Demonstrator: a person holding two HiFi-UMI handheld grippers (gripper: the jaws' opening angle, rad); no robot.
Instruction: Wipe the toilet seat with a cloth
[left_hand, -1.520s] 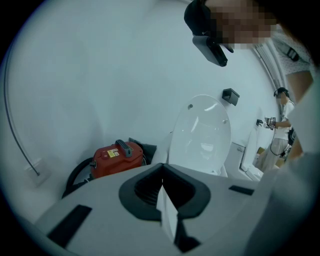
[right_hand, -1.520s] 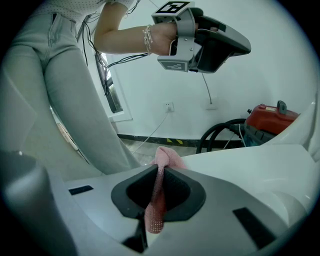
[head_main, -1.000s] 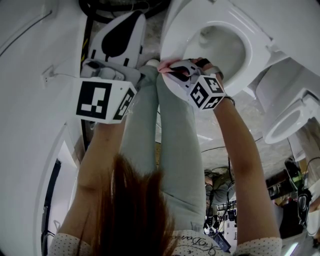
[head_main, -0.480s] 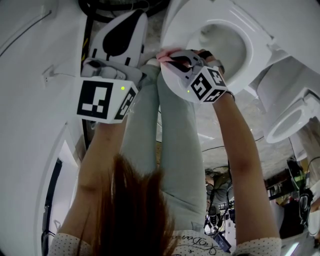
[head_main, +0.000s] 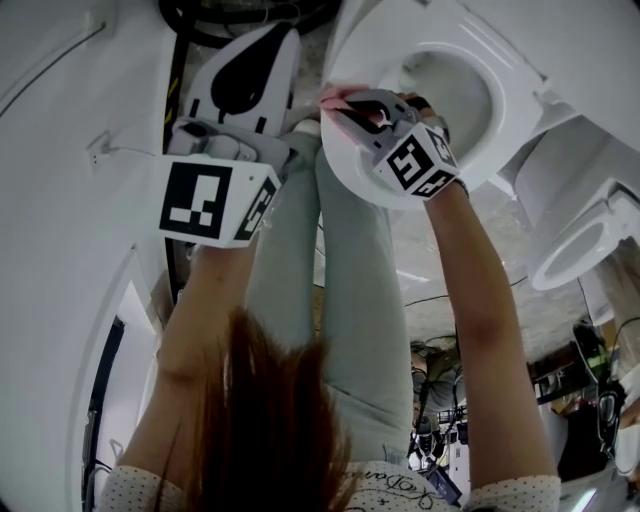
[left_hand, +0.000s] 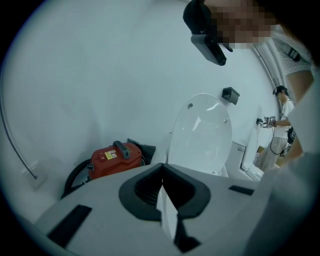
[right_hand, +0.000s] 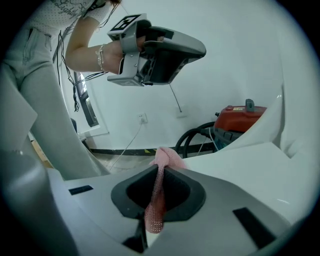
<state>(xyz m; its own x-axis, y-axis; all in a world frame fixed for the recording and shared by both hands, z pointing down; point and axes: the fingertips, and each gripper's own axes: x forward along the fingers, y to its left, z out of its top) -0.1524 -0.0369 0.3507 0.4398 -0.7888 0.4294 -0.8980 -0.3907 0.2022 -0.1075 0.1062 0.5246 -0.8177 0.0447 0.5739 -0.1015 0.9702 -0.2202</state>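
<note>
At 12 o'clock, by toilet seat (head_main: 348, 178): pink cloth (right_hand: 165, 156) lengthwise along clamping right gripper (right_hand: 159, 172), bunched end forward; left gripper (left_hand: 162, 187) closed, empty.

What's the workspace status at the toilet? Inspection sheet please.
Surface: white toilet seat down, lid raised.
Job's things: pink knitted cloth at the seat's front rim.
Clutter: red canister vacuum cleaner on the floor beside the toilet.
Grippers: right gripper shut on the cloth; left gripper shut, empty, held in the air off the seat.
Cables: black vacuum hose; white cable from a wall socket.
Surroundings: second white toilet; a person in the background.
</note>
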